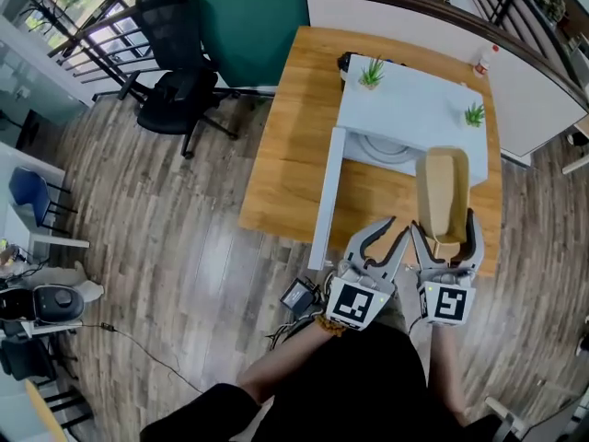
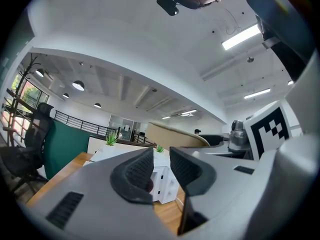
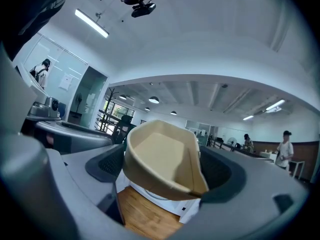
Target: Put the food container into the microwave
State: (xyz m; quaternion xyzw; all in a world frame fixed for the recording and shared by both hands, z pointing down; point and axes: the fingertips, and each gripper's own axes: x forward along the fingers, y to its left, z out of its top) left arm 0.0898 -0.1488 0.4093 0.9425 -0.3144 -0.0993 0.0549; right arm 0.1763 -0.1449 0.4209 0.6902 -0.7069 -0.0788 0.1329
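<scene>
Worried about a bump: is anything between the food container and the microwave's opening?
Nothing visible does. The microwave has its door swung open to the left, the visible part of its turntable is bare, and the food container, held by the right gripper, sits just before the opening.

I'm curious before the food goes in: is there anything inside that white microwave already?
Only a round white turntable shows at the open front of the microwave. Its roof and the held food container cover the rest.
</scene>
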